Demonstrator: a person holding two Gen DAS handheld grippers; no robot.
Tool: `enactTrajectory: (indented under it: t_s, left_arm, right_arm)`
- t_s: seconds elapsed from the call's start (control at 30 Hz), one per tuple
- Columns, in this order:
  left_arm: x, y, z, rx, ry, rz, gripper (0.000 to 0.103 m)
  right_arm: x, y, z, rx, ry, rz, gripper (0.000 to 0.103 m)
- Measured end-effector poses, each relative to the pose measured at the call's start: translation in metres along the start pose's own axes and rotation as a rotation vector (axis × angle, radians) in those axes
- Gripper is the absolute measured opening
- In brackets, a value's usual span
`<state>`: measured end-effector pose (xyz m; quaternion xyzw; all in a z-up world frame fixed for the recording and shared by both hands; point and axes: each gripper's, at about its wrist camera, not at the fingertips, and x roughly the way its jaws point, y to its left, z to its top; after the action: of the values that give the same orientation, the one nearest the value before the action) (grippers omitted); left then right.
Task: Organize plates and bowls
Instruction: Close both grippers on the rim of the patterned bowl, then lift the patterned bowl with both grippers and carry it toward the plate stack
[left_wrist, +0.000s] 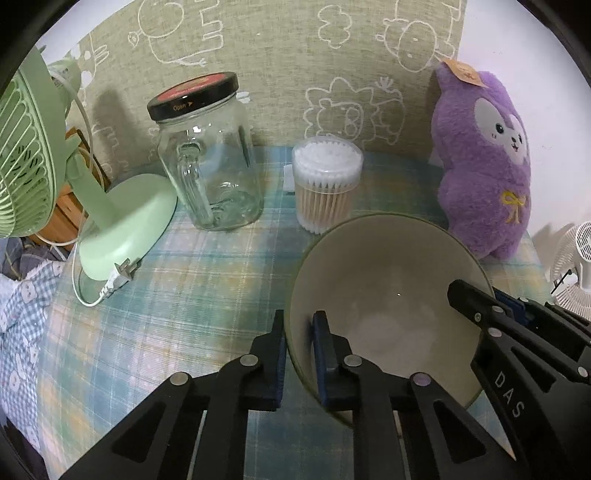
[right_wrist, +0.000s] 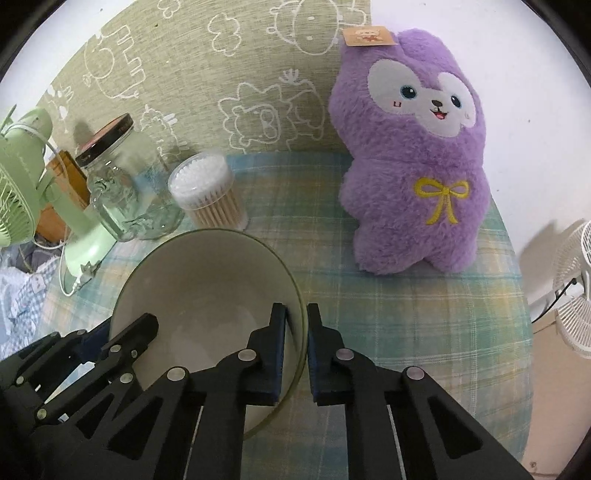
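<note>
A pale grey-green bowl (left_wrist: 388, 295) sits low over the plaid tablecloth (left_wrist: 184, 295), held from both sides. My left gripper (left_wrist: 299, 325) is shut on the bowl's left rim, one finger outside and one inside. My right gripper (left_wrist: 476, 306) grips the opposite rim and shows at the right of the left wrist view. In the right wrist view the bowl (right_wrist: 207, 288) fills the lower left, and my right gripper (right_wrist: 296, 321) is shut on its right rim. The left gripper (right_wrist: 129, 332) shows at the bowl's left edge there.
Behind the bowl stand a tub of cotton swabs (left_wrist: 325, 184), a glass jar with a black lid (left_wrist: 210, 155), a green desk fan (left_wrist: 33, 158) with its cable and a purple plush toy (right_wrist: 413, 155). A white fan (right_wrist: 572, 288) stands beyond the table's right edge.
</note>
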<state>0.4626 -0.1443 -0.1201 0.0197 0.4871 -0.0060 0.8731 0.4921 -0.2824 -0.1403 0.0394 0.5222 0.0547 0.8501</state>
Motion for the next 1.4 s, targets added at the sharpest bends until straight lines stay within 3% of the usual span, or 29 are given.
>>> enactTrajectory:
  t_s: [0.53,1.0,1.4]
  left_arm:
    - [-0.039,0.004,-0.019,0.018,0.008,-0.021,0.010]
    - [-0.137,0.026,-0.042,0.050,-0.071,-0.054,0.010]
    - [-0.219,0.067,-0.100,0.087,-0.105,-0.082,0.010]
  right_arm:
    - [-0.035,0.001,-0.020,0.027,0.041,-0.016,0.013]
    - [-0.131,0.034,-0.042,0.053,-0.034,-0.046,0.013]
    - [-0.218,0.086,-0.104,0.084,-0.072,-0.078,0.013]
